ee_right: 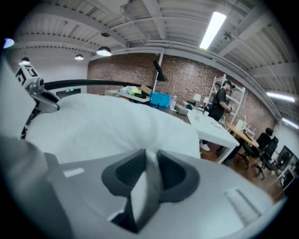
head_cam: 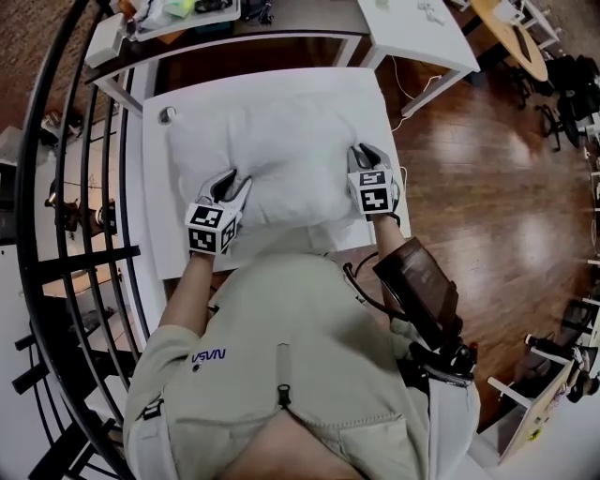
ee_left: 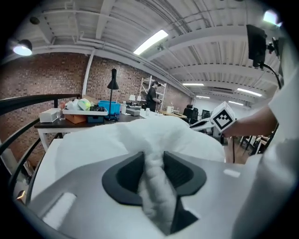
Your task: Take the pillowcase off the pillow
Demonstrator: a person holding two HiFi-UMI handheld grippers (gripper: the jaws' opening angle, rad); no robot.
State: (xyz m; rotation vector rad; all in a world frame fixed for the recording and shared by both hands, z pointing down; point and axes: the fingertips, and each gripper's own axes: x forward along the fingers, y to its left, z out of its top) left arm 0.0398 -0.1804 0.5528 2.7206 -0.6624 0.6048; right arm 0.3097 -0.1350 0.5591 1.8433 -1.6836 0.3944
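Observation:
A white pillow in its white pillowcase (head_cam: 272, 155) lies across the white table (head_cam: 169, 258) in front of the person. My left gripper (head_cam: 232, 185) sits at the pillow's near left corner, shut on a bunched fold of pillowcase (ee_left: 153, 179) that fills the gap between its pads. At the near right corner my right gripper (head_cam: 364, 153) pinches a thin flap of the pillowcase (ee_right: 149, 179). In the left gripper view the right gripper (ee_left: 211, 120) shows beyond the pillow, and the left gripper (ee_right: 36, 88) shows in the right gripper view.
A dark desk (head_cam: 281, 19) with a blue bin and clutter stands behind the table, a white desk (head_cam: 422, 37) to its right. A black curved railing (head_cam: 66, 187) runs along the left. Wooden floor (head_cam: 487, 187) lies on the right. A person stands by shelves (ee_left: 152, 95) far off.

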